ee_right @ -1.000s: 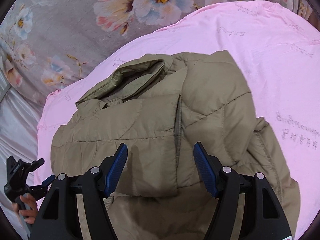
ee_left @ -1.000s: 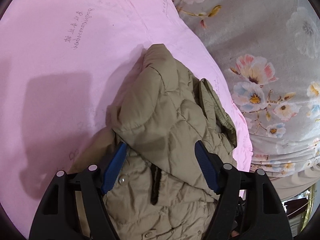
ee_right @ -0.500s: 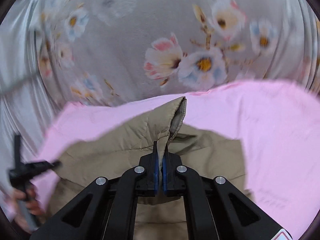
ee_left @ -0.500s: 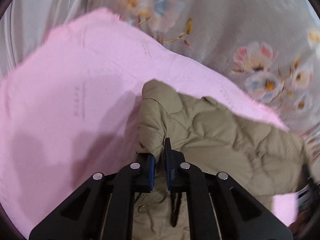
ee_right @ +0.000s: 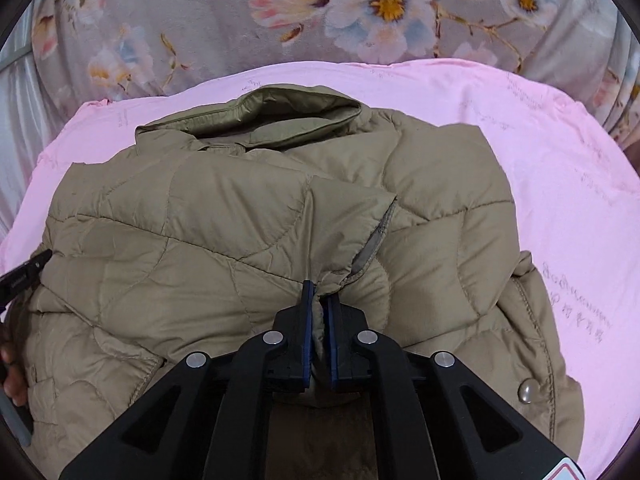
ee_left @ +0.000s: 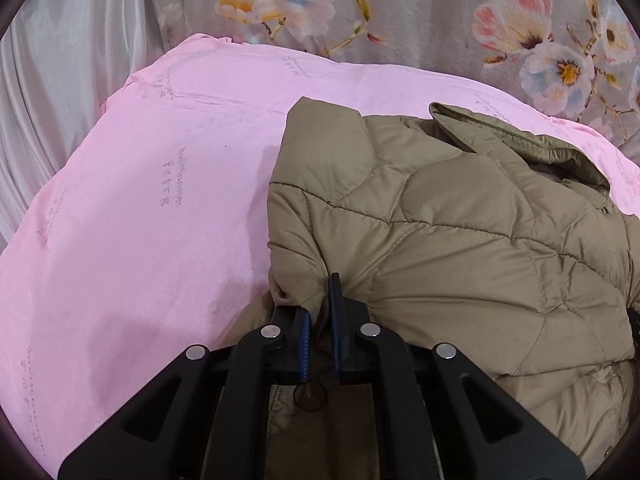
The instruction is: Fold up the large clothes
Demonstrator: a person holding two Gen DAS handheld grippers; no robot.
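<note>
An olive quilted jacket (ee_left: 460,232) lies partly folded on a pink sheet (ee_left: 140,200); its collar points toward the far floral fabric. My left gripper (ee_left: 320,304) is shut on a pinch of the jacket at its near left edge. In the right wrist view the jacket (ee_right: 200,240) fills the middle, collar (ee_right: 280,116) at the far side, and my right gripper (ee_right: 318,300) is shut on a fold of its fabric near a grey-lined sleeve cuff (ee_right: 376,240). The left gripper (ee_right: 20,280) shows at the left edge of that view.
The pink sheet (ee_right: 560,160) covers the surface around the jacket. Grey floral fabric (ee_left: 440,12) lies beyond its far edge, and pale curtain folds (ee_left: 60,80) hang at the left. A snap button (ee_right: 527,391) shows on the jacket's right flap.
Both grippers went from open over the jacket to shut on its fabric. They then carried the held fabric toward the collar, and the views now look down on the jacket again.
</note>
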